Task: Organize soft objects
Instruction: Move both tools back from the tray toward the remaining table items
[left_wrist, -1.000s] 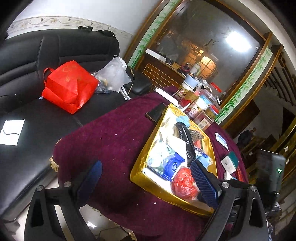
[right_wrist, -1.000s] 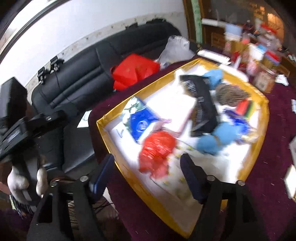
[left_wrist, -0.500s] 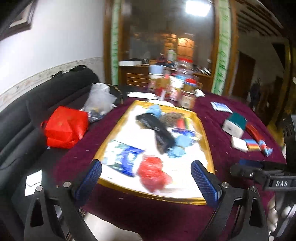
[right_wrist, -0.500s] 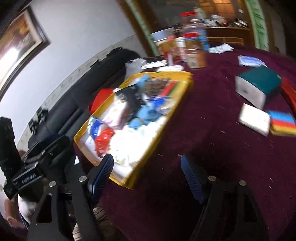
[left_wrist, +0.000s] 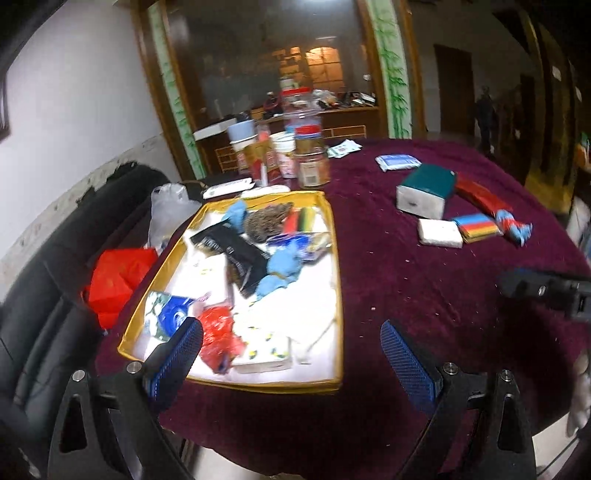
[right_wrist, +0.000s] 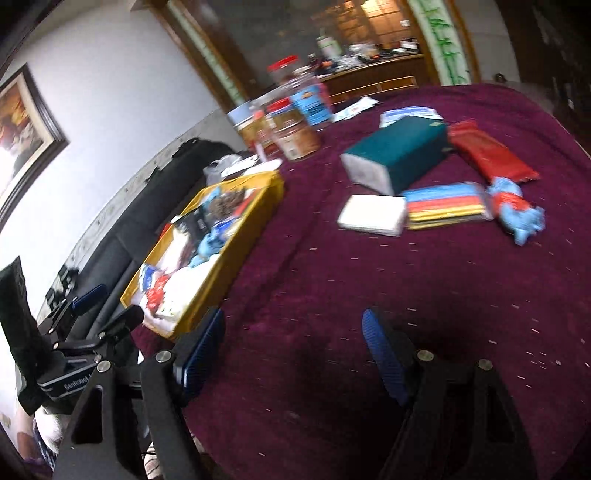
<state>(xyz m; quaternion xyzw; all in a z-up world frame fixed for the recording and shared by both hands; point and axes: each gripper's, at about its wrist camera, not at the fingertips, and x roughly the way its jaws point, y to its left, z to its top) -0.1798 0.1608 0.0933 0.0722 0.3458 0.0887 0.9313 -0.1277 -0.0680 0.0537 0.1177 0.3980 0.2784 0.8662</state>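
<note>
Both hand-held grippers, left (left_wrist: 291, 354) and right (right_wrist: 293, 352), released, empty. Next: approach the white packet (right_wrist: 371, 215), probably tissues, level; table (right_wrist: 332, 295) clutter nearby.

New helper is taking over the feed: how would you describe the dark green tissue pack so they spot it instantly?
Start at the maroon tablecloth, to the right of the yellow tray heaped with soft items. Out on the open cloth sits a small cluster of packs; the dark green tissue pack is the tallest, a blocky brick with a white end, unlike the flat white pad and rainbow-striped pack beside it.
</note>
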